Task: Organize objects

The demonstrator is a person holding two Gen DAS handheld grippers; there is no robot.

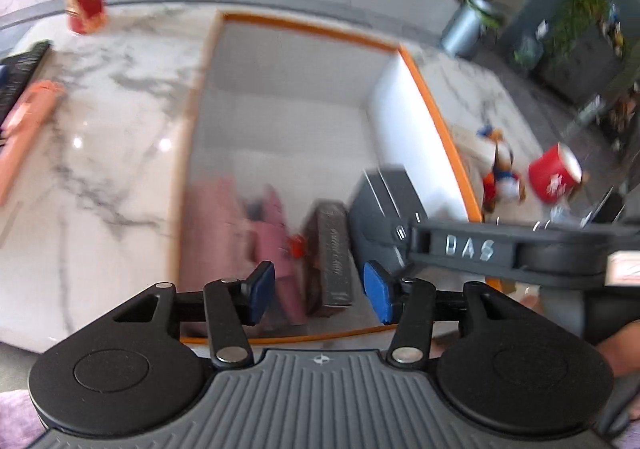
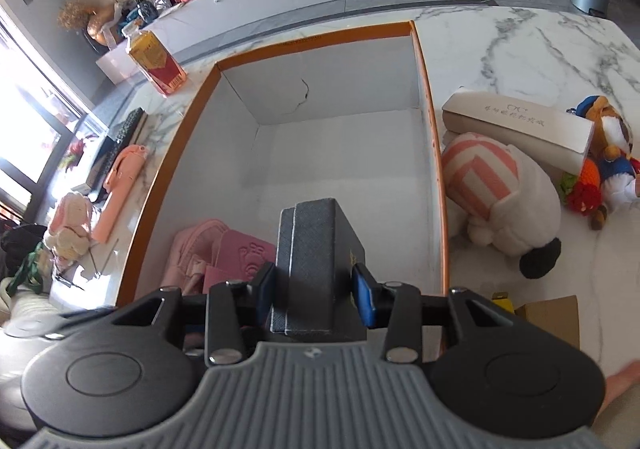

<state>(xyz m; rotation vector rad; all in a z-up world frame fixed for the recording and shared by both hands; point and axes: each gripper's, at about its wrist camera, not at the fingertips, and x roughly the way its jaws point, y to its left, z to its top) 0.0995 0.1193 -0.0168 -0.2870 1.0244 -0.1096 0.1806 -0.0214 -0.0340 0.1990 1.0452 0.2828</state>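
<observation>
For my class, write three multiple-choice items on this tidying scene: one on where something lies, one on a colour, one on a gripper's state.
1. Where does the striped plush toy lie?
A. inside the box
B. on the marble table, right of the box
C. in the left gripper

2. What colour is the rim of the box?
A. orange
B. green
C. black

3. What is the right gripper doing?
A. standing open and empty
B. clamping a dark grey case
C. holding a bottle

Answers:
1 B, it rests on the marble table outside the box wall.
2 A, an orange edge runs round the top.
3 B, both pads press the case's sides.
</observation>
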